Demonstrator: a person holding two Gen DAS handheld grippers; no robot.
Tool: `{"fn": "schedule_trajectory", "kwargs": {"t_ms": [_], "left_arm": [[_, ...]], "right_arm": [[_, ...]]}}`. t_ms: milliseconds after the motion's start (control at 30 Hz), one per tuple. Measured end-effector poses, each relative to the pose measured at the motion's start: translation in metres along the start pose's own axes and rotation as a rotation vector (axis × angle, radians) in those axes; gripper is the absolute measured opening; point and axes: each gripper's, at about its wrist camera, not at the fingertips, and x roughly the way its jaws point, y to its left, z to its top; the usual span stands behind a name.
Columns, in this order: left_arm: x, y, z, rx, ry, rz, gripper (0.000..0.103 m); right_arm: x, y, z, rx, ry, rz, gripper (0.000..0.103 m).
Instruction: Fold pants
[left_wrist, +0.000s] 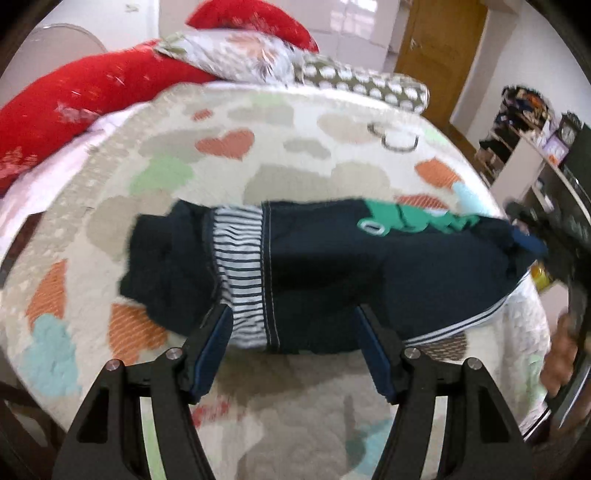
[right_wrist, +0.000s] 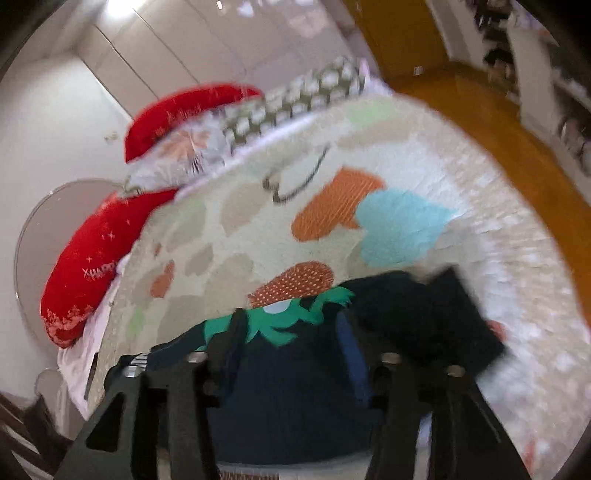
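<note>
Dark navy pants (left_wrist: 332, 266) with a striped white lining and a green dinosaur patch (left_wrist: 417, 221) lie across the heart-patterned bedspread (left_wrist: 258, 155). My left gripper (left_wrist: 293, 314) is open, its blue-padded fingers (left_wrist: 212, 350) just over the pants' near edge, holding nothing. In the right wrist view the pants (right_wrist: 295, 387) fill the lower middle, with the green patch (right_wrist: 288, 325) at their far edge. My right gripper (right_wrist: 288, 332) is open over the cloth, blurred by motion. It also shows at the right edge of the left wrist view, near the pants' right end.
Red pillows (left_wrist: 74, 99) and patterned pillows (left_wrist: 362, 81) lie at the bed's head. A wooden door (left_wrist: 439, 48) and shelves (left_wrist: 524, 136) stand to the right. Orange wooden floor (right_wrist: 498, 122) runs beside the bed.
</note>
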Motion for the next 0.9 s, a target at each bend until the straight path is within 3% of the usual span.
{"fn": "schedule_trajectory", "kwargs": {"t_ms": [133,300,533,900], "left_arm": [[-0.037,-0.011,-0.002,0.019,-0.090,0.055,0.074],[-0.071,-0.025,-0.002,0.065,-0.188,0.109,0.083],[-0.083,-0.038,-0.003,0.122,-0.216,0.142,0.083],[-0.071,-0.035,-0.007,0.114,-0.166,0.129,0.083]], "right_arm": [[-0.049,-0.006,-0.030,-0.009,-0.094,-0.064,0.068],[-0.071,-0.024,-0.073,0.023,-0.069,-0.122,0.069],[-0.068,-0.025,-0.091,0.004,-0.019,-0.119,0.069],[-0.057,-0.022,-0.096,-0.006,0.011,-0.126,0.069]]}}
